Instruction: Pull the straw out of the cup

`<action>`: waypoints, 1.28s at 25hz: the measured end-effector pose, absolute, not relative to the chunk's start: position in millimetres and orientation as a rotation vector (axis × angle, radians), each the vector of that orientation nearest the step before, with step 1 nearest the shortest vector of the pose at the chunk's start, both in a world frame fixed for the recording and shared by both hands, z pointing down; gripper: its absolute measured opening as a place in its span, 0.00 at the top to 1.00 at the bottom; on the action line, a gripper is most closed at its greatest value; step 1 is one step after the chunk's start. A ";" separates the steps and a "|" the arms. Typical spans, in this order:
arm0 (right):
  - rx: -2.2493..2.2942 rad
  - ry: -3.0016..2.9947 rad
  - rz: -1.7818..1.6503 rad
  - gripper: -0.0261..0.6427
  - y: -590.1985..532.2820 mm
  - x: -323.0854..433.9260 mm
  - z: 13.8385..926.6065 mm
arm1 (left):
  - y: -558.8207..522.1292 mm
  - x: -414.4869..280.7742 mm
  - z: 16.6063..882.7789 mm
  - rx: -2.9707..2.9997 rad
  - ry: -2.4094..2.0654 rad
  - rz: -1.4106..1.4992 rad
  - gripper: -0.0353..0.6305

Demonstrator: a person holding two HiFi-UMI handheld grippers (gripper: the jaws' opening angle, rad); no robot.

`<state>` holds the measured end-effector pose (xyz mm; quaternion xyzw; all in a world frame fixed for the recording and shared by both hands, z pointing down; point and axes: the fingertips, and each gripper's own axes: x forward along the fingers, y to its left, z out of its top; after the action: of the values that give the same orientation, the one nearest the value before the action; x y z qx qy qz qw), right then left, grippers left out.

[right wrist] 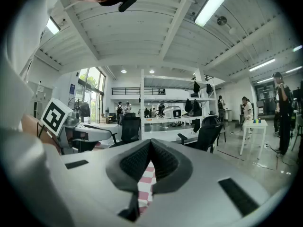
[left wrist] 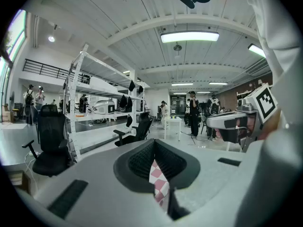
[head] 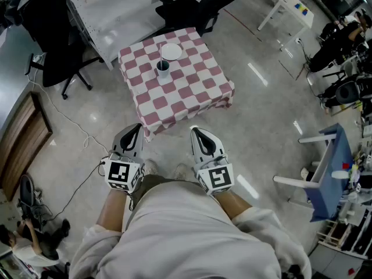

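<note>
A small table under a red-and-white checked cloth [head: 174, 92] stands ahead of me on the grey floor. On it a dark cup [head: 163, 68] sits beside a white plate [head: 171, 52]; the straw is too thin to make out from here. My left gripper [head: 137, 127] and right gripper [head: 195, 130] hang side by side in front of my body, short of the table's near edge, both shut and holding nothing. In the left gripper view the gripper [left wrist: 154, 142] has its jaws meeting at the tip, with a sliver of cloth [left wrist: 159, 181] behind. The right gripper [right wrist: 150, 141] looks the same.
Black office chairs [head: 58, 45] [head: 192, 7] stand left of and behind the table. A long white bench [head: 110, 10] runs along the back left. A white table [head: 288, 7] is at the back right, a blue stand [head: 334, 167] at the right. A cable [head: 70, 121] lies on the floor.
</note>
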<state>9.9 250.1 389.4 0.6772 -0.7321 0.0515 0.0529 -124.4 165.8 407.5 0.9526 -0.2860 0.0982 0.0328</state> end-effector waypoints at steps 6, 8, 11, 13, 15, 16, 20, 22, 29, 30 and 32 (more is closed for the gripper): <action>2.050 -2.233 0.163 0.96 251.3 12.2 390.4 | 166.5 -121.2 406.4 2.930 -0.885 0.304 0.94; 2.045 -2.236 0.165 0.96 251.1 12.9 392.2 | 167.0 -120.1 408.2 2.928 -0.886 0.309 0.94; 2.049 -2.245 0.175 0.96 252.9 14.6 396.0 | 169.2 -118.8 409.2 2.926 -0.888 0.314 0.94; 2.047 -2.245 0.179 0.96 254.4 15.6 396.6 | 170.8 -118.3 409.1 2.925 -0.891 0.319 0.94; 2.041 -2.248 0.184 0.96 255.7 16.6 397.2 | 172.1 -117.8 409.6 2.921 -0.894 0.323 0.94; 2.039 -2.255 0.190 0.96 256.2 17.1 397.8 | 172.7 -117.5 409.9 2.919 -0.896 0.325 0.94; 2.041 -2.271 0.189 0.96 257.8 22.0 396.0 | 176.0 -114.4 411.2 2.918 -0.908 0.330 0.94; 2.031 -2.276 0.184 0.96 260.0 24.9 397.4 | 179.0 -112.2 411.7 2.916 -0.919 0.335 0.94; 1.990 -2.284 0.184 0.96 265.3 35.4 406.0 | 192.9 -108.9 418.4 2.897 -0.965 0.341 0.94; 1.981 -2.284 0.185 0.96 264.2 36.2 407.5 | 193.0 -108.4 420.2 2.892 -0.967 0.343 0.94; 1.966 -2.283 0.190 0.96 259.9 36.6 410.1 | 190.3 -107.7 423.1 2.887 -0.968 0.347 0.94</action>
<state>36.6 259.9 410.1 0.6501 -0.7547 0.0629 0.0613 -107.7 190.3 423.1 0.9414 -0.3155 0.1132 0.0384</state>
